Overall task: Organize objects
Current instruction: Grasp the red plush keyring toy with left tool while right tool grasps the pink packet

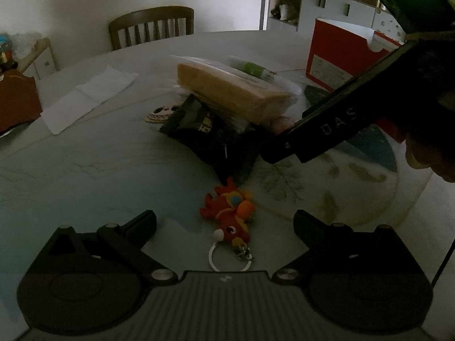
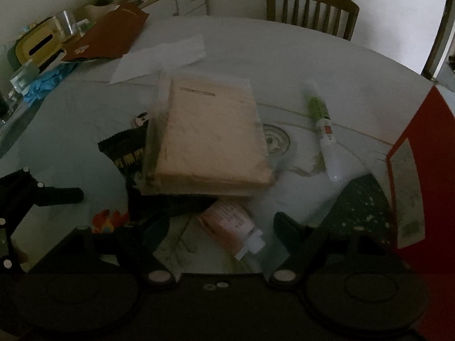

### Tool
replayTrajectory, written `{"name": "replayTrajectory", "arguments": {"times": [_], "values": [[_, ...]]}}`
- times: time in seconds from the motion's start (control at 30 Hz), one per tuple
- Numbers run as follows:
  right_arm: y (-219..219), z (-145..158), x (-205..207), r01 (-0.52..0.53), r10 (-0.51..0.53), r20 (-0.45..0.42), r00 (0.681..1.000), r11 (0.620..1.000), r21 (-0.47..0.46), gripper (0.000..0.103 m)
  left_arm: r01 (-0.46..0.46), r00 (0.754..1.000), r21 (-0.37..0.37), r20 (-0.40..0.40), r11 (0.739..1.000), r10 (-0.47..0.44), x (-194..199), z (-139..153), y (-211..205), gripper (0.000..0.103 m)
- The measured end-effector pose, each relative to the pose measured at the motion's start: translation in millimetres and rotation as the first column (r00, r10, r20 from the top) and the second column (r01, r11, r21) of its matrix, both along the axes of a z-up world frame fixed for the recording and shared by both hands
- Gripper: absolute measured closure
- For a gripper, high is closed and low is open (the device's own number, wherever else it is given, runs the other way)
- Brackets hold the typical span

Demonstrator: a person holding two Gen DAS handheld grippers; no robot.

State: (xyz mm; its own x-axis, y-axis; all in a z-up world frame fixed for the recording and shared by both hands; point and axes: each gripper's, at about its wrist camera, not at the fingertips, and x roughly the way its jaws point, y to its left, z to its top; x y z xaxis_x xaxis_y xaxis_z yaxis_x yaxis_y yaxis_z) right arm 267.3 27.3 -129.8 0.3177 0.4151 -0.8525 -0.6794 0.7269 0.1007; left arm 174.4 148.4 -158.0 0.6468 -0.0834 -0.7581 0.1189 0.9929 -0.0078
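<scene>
1. While nothing is gripped yet, the step in hand looks like choosing the first item from the heap on the table point(image 1: 85, 153); both tongs stand wide open and empty.
2. Left gripper point(image 1: 224, 221): the red keychain toy point(image 1: 227, 216) lies flat between its spread fingers, its ring nearest the camera — not touched by either finger.
3. Right gripper point(image 2: 219, 227): a pink tube point(image 2: 230, 224) lies between its fingers, cap toward the camera, partly tucked under the tan wrapped packet point(image 2: 210, 130).
4. That packet rests tilted on a black snack pouch point(image 1: 204, 133); a green-and-white tube point(image 2: 321, 122) lies apart, to the right.
5. A red box point(image 1: 335, 54) stands beyond on the right — possibly the place for the items, though the dim views do not settle it.
6. Next, I judge, the left gripper must lower over the toy and close on its body, square to it.
</scene>
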Motion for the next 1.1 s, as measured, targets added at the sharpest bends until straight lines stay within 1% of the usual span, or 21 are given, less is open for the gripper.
{"name": "replayTrajectory", "arguments": {"times": [0.1,0.17,0.23,0.27,0.33,0.4,0.43,0.47,0.5,0.57,0.63,0.73,0.83,0.93,1.03,1.1], "values": [[0.4,0.1,1.1,0.003,-0.003,0.003,1.000,1.000,0.019,0.031,-0.001,1.000,0.005,-0.001,1.000,0.001,-0.3,-0.1,-0.9,0.000],[1.1,0.9,1.5,-0.004,0.004,0.006,1.000,1.000,0.024,0.039,-0.013,1.000,0.005,-0.004,1.000,0.013,-0.3,0.1,-0.7,0.001],[2.3,1.4,1.0,-0.009,0.009,0.007,1.000,0.999,0.030,0.044,-0.019,1.000,-0.001,-0.006,1.000,0.019,-0.5,0.9,0.2,0.002],[2.3,1.5,0.3,-0.010,0.010,0.006,1.000,0.999,0.034,0.046,-0.025,1.000,-0.001,-0.005,1.000,0.025,-0.5,1.7,0.4,0.004],[2.3,1.6,-1.3,-0.014,0.014,0.008,1.000,0.999,0.036,0.050,-0.030,1.000,0.001,-0.003,1.000,0.030,-0.4,3.5,0.5,0.010],[2.0,2.2,-2.7,-0.020,0.020,0.013,1.000,0.999,0.032,0.055,-0.027,1.000,0.000,0.001,1.000,0.027,-0.6,5.3,0.6,0.022],[2.1,2.6,-3.4,-0.023,0.023,0.013,1.000,0.999,0.032,0.059,-0.028,1.000,0.002,0.002,1.000,0.028,-0.7,6.3,0.3,0.025],[1.6,3.0,-4.0,-0.025,0.024,0.012,1.000,0.999,0.031,0.062,-0.025,1.000,0.007,0.004,1.000,0.025,-0.8,7.2,-0.3,0.033],[0.9,3.1,-4.4,-0.024,0.024,0.014,1.000,0.999,0.027,0.064,-0.020,1.000,0.011,0.006,1.000,0.020,-1.1,8.1,-1.3,0.037],[0.6,3.9,-6.0,-0.018,0.018,0.022,1.000,1.000,0.013,0.070,-0.009,1.000,0.010,0.006,1.000,0.009,-1.5,10.0,-2.5,0.052],[-2.1,5.1,-7.6,-0.007,0.007,0.020,1.000,1.000,0.009,0.073,0.006,1.000,0.008,0.004,1.000,-0.006,-1.2,11.8,-3.7,0.062],[-8.3,5.3,-12.9,0.019,-0.019,0.020,1.000,1.000,0.009,0.080,0.012,1.000,0.008,-0.004,1.000,-0.012,-0.6,12.8,-4.9,0.064],[-18.2,7.3,-18.9,0.049,-0.049,0.008,0.999,0.998,0.029,0.083,0.006,1.000,-0.003,-0.009,1.000,-0.006,-1.6,13.3,-4.5,0.064],[-30.2,11.5,-28.0,0.071,-0.071,0.016,0.997,0.997,0.044,0.087,0.004,1.000,-0.020,-0.018,1.000,-0.005,-3.8,14.0,-5.3,0.064],[-40.8,15.6,-35.5,0.079,-0.080,0.019,0.997,0.995,0.060,0.088,0.002,1.000,-0.031,-0.027,1.000,-0.003,-6.5,14.6,-7.4,0.064],[-45.7,17.5,-38.9,0.067,-0.068,0.017,0.998,0.995,0.069,0.088,0.000,1.000,-0.034,-0.030,0.999,-0.001,-8.5,14.8,-8.9,0.064]]}}
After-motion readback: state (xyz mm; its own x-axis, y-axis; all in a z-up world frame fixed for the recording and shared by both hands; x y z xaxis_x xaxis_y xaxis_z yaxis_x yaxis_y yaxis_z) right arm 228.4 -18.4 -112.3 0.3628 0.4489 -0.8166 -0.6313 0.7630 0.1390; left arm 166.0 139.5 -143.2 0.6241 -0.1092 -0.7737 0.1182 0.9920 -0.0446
